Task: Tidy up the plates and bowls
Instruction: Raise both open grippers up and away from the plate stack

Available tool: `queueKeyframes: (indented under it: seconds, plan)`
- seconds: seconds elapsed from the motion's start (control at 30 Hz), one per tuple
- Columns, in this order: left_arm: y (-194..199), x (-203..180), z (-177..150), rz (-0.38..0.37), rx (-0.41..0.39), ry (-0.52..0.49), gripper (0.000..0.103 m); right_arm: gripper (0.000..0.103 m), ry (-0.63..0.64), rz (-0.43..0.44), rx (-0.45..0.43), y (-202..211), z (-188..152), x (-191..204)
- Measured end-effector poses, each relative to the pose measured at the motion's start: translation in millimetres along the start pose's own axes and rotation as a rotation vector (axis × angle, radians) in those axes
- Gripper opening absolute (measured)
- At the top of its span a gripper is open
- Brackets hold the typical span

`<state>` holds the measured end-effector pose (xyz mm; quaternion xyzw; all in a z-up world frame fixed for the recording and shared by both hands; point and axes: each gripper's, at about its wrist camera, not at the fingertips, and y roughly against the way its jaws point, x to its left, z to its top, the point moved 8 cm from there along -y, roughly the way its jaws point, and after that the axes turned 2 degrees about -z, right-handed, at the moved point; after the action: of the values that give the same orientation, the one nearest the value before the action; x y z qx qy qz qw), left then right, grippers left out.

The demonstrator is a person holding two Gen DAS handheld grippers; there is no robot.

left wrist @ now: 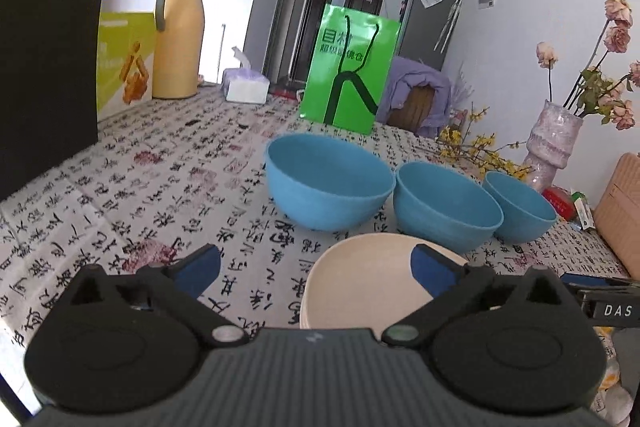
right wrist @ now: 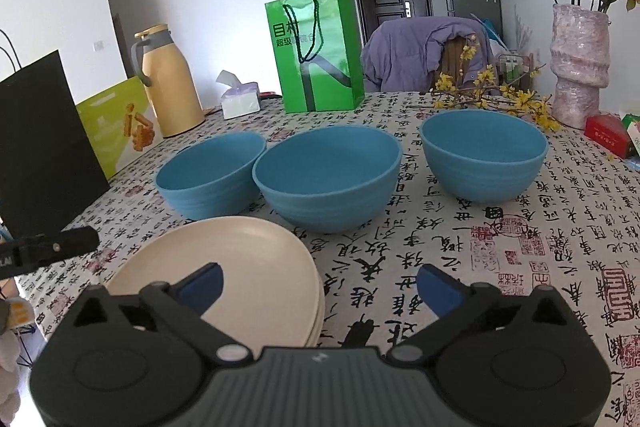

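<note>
Both grippers stand fully open and hold nothing. The left gripper (left wrist: 316, 267) hovers over the tablecloth (left wrist: 140, 195); its right finger (left wrist: 434, 269) overlaps the plates (left wrist: 360, 275) in the picture, but no contact is visible. The right gripper (right wrist: 320, 285) hovers over the near right edge of the plates (right wrist: 240, 259); its left finger (right wrist: 202, 285) lies over the plate surface, its right finger over bare tablecloth (right wrist: 520, 227).

The cream plates form a stack at the near edge of the table, directly ahead of both grippers and slightly below them. Behind the stack, three blue bowls stand upright, mouths up, in a row running left to right. In the right wrist view the left bowl (right wrist: 210, 175) and middle bowl (right wrist: 326, 177) appear to touch at the rims; the right bowl (right wrist: 482, 155) stands apart.

Bowls and plates are round and have no long axis; only the row has one, running across the view.

Judgement: the plates appear stacked already, so nesting the bowls is the likely remaining step. The right bowl lies ahead and right of the right gripper, which is the nearer one. The left bowl (left wrist: 328, 183) lies straight ahead of the left gripper. A rim grasp requires one finger inside the bowl wall and one outside.
</note>
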<state>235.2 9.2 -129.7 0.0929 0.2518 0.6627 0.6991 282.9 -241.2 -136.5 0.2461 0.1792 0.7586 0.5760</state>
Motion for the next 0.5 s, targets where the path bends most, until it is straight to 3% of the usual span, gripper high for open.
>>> queueKeyframes:
  seconds: [0.5]
  plan:
    - [-0.4, 3.8, 7.4, -0.006, -0.021, 0.003, 0.103, 0.103, -0.025, -0.004, -0.004, -2.8, 9.5, -7.3]
